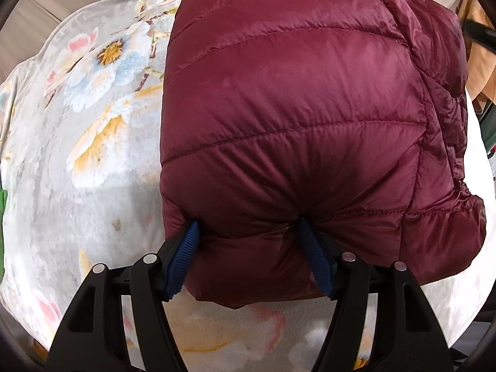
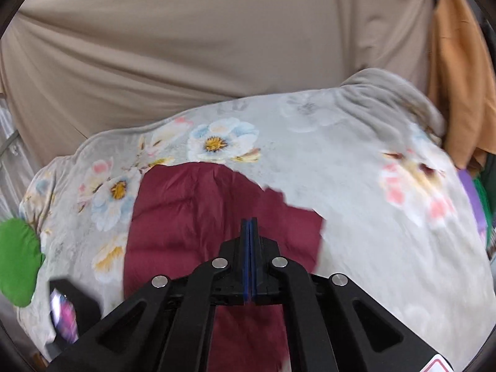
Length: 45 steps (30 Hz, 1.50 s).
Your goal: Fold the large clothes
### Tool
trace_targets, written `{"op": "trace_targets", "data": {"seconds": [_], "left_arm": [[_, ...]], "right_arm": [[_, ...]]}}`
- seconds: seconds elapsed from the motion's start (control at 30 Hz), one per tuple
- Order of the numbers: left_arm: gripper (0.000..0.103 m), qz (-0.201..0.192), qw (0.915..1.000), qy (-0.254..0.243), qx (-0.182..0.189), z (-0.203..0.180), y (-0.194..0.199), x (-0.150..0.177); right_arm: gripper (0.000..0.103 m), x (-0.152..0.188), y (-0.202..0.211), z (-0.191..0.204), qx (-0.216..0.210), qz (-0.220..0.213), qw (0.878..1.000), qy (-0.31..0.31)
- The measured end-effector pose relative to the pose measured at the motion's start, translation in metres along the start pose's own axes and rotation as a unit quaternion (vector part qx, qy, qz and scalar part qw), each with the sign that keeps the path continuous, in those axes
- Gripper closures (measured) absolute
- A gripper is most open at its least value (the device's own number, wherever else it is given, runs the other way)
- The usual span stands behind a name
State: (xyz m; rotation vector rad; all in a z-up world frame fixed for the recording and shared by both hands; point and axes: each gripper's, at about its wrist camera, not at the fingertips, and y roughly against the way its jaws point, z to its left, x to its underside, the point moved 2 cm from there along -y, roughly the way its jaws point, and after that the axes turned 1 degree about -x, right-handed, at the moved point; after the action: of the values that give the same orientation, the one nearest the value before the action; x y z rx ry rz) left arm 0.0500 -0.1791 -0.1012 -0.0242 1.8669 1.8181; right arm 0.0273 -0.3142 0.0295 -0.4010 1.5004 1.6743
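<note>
Maroon puffer jacket (image 1: 294, 117) lies folded into a compact block on the floral blanket (image 1: 77, 155); left gripper (image 1: 248, 257) pinches its near edge, right gripper (image 2: 249, 254) hangs above, jaws together and empty; folding looks nearly done

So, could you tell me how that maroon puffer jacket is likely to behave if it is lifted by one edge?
The maroon puffer jacket would probably flop and unfold; its folded bulk puckers softly around the left hand-held gripper. Its glossy shell looks slippery, so layers may slide. It seems light for its bulk.
</note>
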Motion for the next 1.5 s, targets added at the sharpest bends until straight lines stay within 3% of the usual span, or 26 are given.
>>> {"op": "trace_targets", "data": {"seconds": [0.13,0.2,0.3,0.4,0.53,0.63,0.8,0.9,1.13,1.23,1.37,1.43,1.47,1.5], "left_arm": [[0.037,-0.002,1.0000,-0.001,0.006,0.002,-0.001,-0.002],[0.035,-0.009,0.9999,-0.005,0.009,0.001,0.000,-0.003],[0.035,-0.007,0.9999,-0.009,0.006,0.000,-0.002,-0.005],[0.036,0.004,0.9999,0.001,0.016,0.005,0.000,-0.007],[0.038,0.004,0.9987,0.020,0.046,0.019,0.020,-0.009],[0.038,-0.013,0.9982,0.027,0.052,0.022,0.036,-0.011],[0.038,0.002,0.9988,0.023,0.042,0.015,0.024,-0.014],[0.035,0.016,0.9989,0.025,0.037,0.012,0.009,-0.014],[0.033,0.010,0.9998,0.017,0.010,0.008,-0.001,-0.010],[0.035,0.010,0.9988,0.033,0.035,0.017,0.011,-0.010],[0.033,-0.041,0.9928,0.089,0.069,0.048,0.043,-0.024],[0.031,-0.053,0.9905,0.109,0.065,0.061,0.046,-0.036],[0.031,-0.053,0.9906,0.112,0.059,0.064,0.044,-0.042],[0.031,-0.050,0.9909,0.113,0.053,0.066,0.040,-0.046]], "right_arm": [[0.103,0.007,-0.083,-0.022,0.026,0.084,0.996,-0.026],[0.103,0.023,-0.120,-0.030,0.020,0.124,0.991,-0.042],[0.103,0.036,-0.142,-0.025,0.025,0.142,0.989,-0.026],[0.103,0.031,-0.124,-0.027,0.025,0.135,0.990,-0.043],[0.103,0.028,-0.024,-0.023,-0.009,0.048,0.997,-0.058],[0.103,0.058,0.024,-0.011,-0.015,0.050,0.998,-0.042],[0.103,0.126,0.002,0.002,0.009,0.133,0.991,-0.017],[0.103,0.150,-0.023,-0.001,0.016,0.152,0.988,-0.019],[0.103,0.159,-0.043,-0.002,0.009,0.160,0.987,-0.021],[0.103,0.146,-0.018,-0.005,0.006,0.141,0.989,-0.051],[0.089,0.106,0.024,-0.024,-0.014,0.059,0.993,-0.105],[0.078,0.086,0.021,-0.035,-0.021,0.044,0.990,-0.132],[0.062,0.077,0.012,-0.040,-0.023,0.044,0.989,-0.143],[0.059,0.072,0.002,-0.040,-0.023,0.051,0.988,-0.143]]}}
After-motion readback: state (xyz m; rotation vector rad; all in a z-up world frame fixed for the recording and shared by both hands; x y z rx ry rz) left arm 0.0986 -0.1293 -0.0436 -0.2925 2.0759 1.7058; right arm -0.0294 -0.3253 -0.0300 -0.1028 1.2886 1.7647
